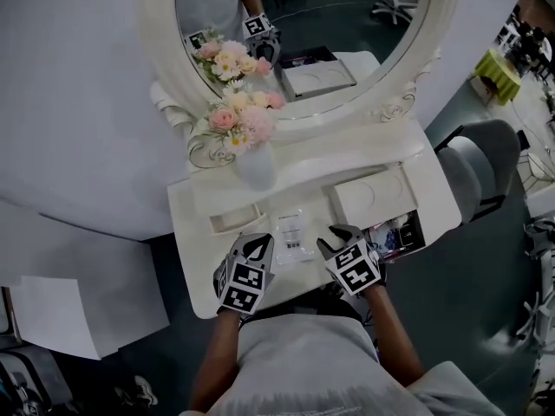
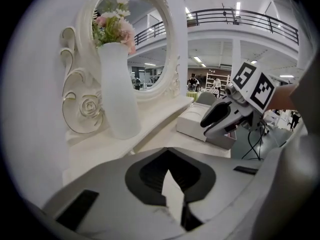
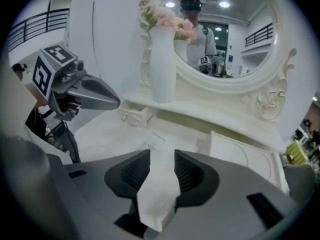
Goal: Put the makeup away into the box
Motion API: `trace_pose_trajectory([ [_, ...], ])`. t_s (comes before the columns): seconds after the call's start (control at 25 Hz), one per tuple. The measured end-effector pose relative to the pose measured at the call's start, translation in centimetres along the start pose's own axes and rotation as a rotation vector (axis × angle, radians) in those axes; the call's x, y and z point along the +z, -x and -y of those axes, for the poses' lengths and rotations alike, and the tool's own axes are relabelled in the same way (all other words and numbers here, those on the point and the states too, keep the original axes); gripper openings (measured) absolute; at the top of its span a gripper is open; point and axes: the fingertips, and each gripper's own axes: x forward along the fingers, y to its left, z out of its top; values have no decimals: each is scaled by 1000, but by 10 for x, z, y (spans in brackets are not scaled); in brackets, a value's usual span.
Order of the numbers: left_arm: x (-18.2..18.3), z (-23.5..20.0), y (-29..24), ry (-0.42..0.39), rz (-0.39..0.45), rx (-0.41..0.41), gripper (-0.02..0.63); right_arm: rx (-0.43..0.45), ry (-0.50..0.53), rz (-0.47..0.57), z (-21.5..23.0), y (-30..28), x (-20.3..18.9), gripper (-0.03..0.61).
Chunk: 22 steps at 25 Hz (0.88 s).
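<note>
At the left, the left gripper [image 1: 257, 244] hangs over the near part of the worktop [image 1: 195, 267]. Its fingers are pressed together and nothing is between them. Just to its right, and a little further toward the mirror [image 1: 303, 24], lies the makeup: a small clear packet [image 1: 293, 237], flat on the worktop. Its long axis runs away from the person, toward the mirror. The packet is between the two grippers and neither one touches it. On its other side, just beside it, is the right gripper [image 1: 337, 238], with its fingers spread wide and holding nothing. In the right gripper view the packet shows in front of the gap between these fingers, slightly to the left. Further right stands the box [image 1: 373, 196], which has a white top part. At its near edge there is an open part where dark and coloured contents show, but I cannot tell how the two parts join. The box is near the right gripper and well apart from the left one. In my judgement the coming move turns on this order: packet, then open right fingers, then box. The right hand is therefore the better placed, and it should close across the short side of the packet. The packet is thin and flat, so it may be hard to lift from the surface.
</note>
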Motion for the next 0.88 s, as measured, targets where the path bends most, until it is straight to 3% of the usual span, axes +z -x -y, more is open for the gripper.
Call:
trace_pose_trajectory([
  [0.32, -27, -8, 15, 23, -27, -6, 6, 150, 97, -142, -59, -50, -28, 147],
  [0.56, -49, -20, 22, 56, -47, 5, 6, 159, 116, -198, -67, -83, -38, 147],
  [0.76, -62, -26, 28, 73, -62, 1, 6, 182, 187, -244, -69, -105, -40, 207],
  [0.88, -69, -32, 32, 81, -72, 8, 6, 198, 173, -252, -68, -111, -38, 215],
])
